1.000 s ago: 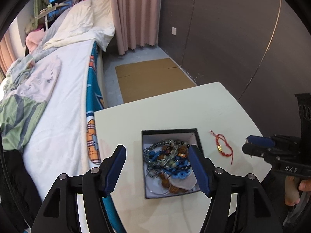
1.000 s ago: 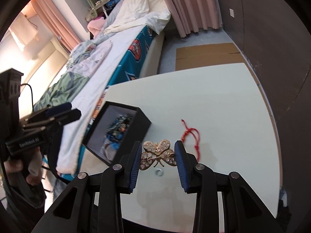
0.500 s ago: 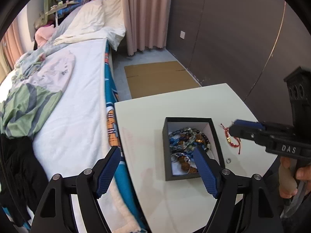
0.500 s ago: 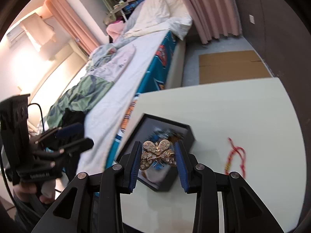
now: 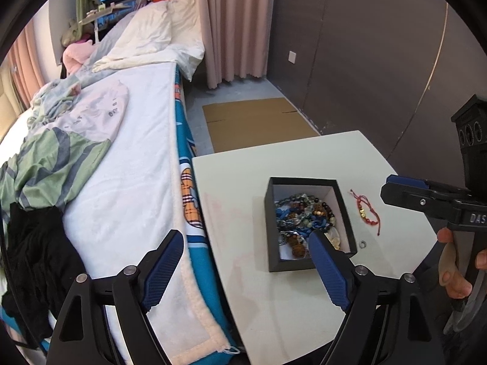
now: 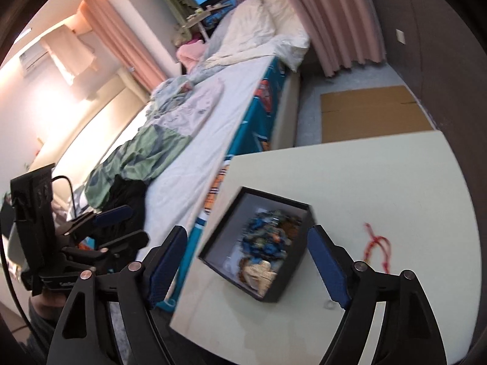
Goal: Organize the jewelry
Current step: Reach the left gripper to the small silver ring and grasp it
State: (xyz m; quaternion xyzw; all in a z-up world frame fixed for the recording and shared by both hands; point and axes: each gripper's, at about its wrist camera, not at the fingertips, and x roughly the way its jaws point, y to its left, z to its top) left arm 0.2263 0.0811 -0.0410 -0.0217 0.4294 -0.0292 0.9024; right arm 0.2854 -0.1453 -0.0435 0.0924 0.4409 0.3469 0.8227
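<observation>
A black jewelry box (image 5: 272, 258) (image 6: 289, 283) sits on the white table (image 5: 243, 200) and holds tangled bead bracelets (image 5: 301, 213). A gold butterfly brooch (image 6: 258, 273) lies in the near end of the box. A red cord bracelet (image 5: 366, 208) (image 6: 376, 248) and a small silver ring (image 5: 362, 244) lie on the table right of the box. My left gripper (image 5: 249, 261) is open and empty, near the table's left edge. My right gripper (image 6: 246, 258) is open and empty above the box.
A bed (image 5: 121, 167) with clothes and a blue patterned cover runs along the table's left side. Flattened cardboard (image 5: 255, 121) lies on the floor beyond the table. A dark wall (image 5: 380, 60) stands to the right.
My right gripper opened and the butterfly brooch dropped into the box. My left gripper drew back to the left and stayed open.
</observation>
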